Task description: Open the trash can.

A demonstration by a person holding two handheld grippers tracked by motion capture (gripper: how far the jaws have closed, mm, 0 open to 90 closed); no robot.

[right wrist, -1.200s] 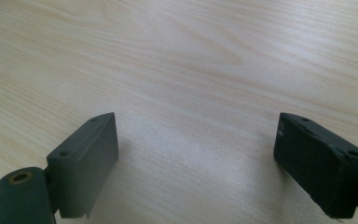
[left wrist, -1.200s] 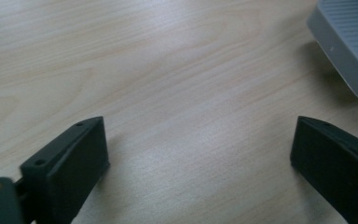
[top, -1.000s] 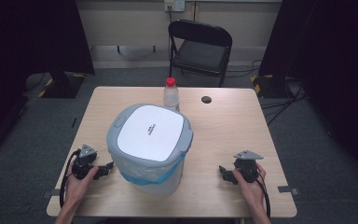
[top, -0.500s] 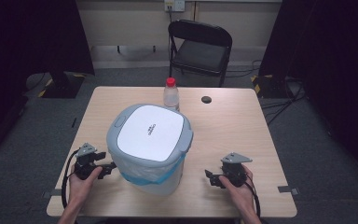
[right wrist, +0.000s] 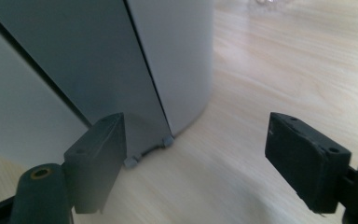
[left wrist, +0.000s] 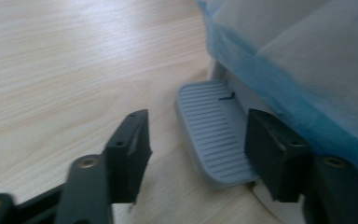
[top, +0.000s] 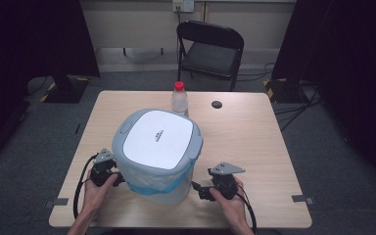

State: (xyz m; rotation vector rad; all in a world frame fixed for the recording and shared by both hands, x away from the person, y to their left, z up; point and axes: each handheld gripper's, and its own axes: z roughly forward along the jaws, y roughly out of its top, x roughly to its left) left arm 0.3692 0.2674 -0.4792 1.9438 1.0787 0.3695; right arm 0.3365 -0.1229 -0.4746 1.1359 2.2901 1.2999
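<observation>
— Located the bin?
— Found the bin [top: 159, 147] standing mid-bench [top: 254, 142], lid down, blue liner showing under the rim; spotted the pedal [left wrist: 214, 130] flat at its foot, long axis running away from the left gripper [left wrist: 196, 140] along the bin wall.
— And the left fingers?
— Caught just closing, yet open; straddled the pedal's near end, one finger [left wrist: 130, 149] well clear over bare wood, the other [left wrist: 272, 158] just beside the pedal's edge; gripped nothing.
— Further right?
— Saw the right gripper [right wrist: 196, 149] low at the bin's other side; narrowed a little just then, but wide open with nothing between; faced the bin's bottom corner; judged the left hand far nearer the pedal.
</observation>
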